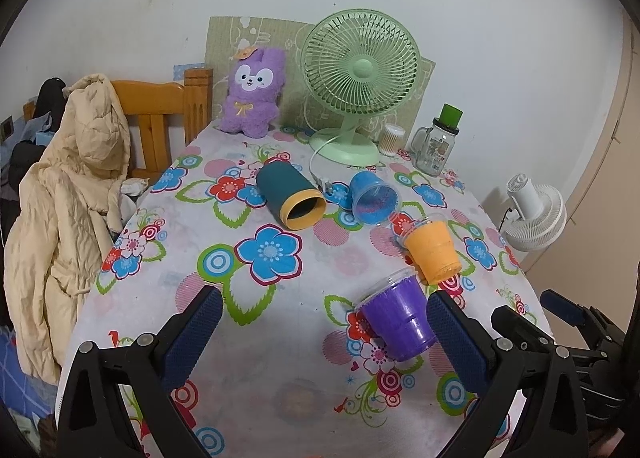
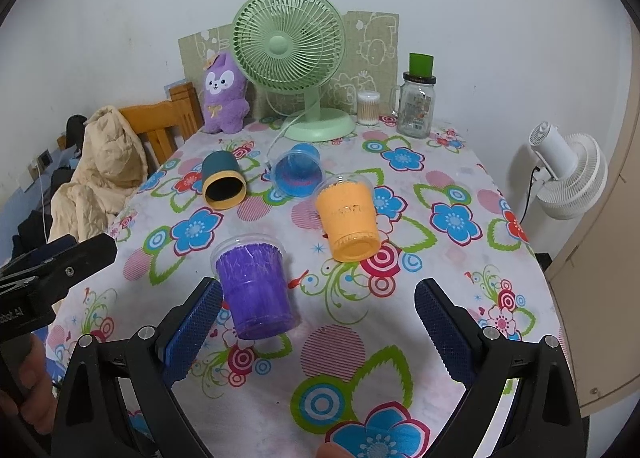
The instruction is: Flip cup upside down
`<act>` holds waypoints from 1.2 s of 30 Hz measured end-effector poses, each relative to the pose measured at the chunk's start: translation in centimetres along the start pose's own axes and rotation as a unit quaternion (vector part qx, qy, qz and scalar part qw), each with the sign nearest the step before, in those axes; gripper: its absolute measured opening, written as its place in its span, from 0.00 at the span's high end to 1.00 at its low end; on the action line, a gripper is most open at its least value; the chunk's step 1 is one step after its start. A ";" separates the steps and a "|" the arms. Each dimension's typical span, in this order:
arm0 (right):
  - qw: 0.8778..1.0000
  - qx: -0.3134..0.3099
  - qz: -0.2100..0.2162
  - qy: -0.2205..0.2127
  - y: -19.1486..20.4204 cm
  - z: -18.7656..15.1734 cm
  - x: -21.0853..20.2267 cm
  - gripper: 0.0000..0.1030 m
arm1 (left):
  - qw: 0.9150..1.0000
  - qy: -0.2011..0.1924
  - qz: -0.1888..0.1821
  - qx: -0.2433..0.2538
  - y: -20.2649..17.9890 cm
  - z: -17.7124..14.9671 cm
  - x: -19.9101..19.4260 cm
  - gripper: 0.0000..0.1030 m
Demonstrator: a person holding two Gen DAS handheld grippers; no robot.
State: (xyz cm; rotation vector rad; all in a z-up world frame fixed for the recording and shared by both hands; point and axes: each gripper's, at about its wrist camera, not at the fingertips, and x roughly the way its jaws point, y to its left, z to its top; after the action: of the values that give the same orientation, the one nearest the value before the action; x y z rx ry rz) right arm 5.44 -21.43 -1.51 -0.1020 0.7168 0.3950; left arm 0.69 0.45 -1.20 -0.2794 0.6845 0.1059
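Several cups lie on their sides on the flowered tablecloth (image 1: 280,338). A purple cup (image 1: 398,318) (image 2: 256,290) lies nearest. An orange cup (image 1: 434,250) (image 2: 350,218), a blue cup (image 1: 374,196) (image 2: 298,172) and a dark teal cup with a yellow rim (image 1: 290,194) (image 2: 222,184) lie beyond it. My left gripper (image 1: 324,334) is open and empty, with the purple cup just inside its right finger. My right gripper (image 2: 320,326) is open and empty, with the purple cup beside its left finger.
At the table's back stand a green desk fan (image 1: 358,78) (image 2: 296,58), a purple plush toy (image 1: 254,94), a glass jar with a green lid (image 1: 438,142) (image 2: 416,102) and a cotton-swab tub (image 2: 368,108). A chair with a beige jacket (image 1: 68,194) is left; a white fan (image 2: 568,174) stands right.
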 end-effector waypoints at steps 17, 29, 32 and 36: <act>1.000 -0.002 -0.004 0.016 -0.1 -0.1 1.0 0.05 | 1.000 0.014 0.004 -0.003 -0.1 0.1 0.5 0.00; 0.999 -0.007 -0.001 0.034 0.0 -0.1 2.7 0.05 | 0.999 0.031 0.011 -0.011 0.2 0.3 1.9 0.00; 0.999 -0.010 0.001 0.041 0.2 -0.2 3.3 0.05 | 0.999 0.036 0.013 -0.012 0.4 0.3 2.3 0.00; 0.999 -0.014 0.006 0.052 0.6 -0.3 4.2 0.05 | 0.999 0.044 0.017 -0.013 0.7 0.1 2.8 0.00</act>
State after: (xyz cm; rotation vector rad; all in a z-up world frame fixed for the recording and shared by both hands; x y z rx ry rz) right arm 7.88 -19.57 -4.49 -0.1461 0.8141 0.4130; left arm 2.76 1.13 -3.09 -0.2992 0.7769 0.1365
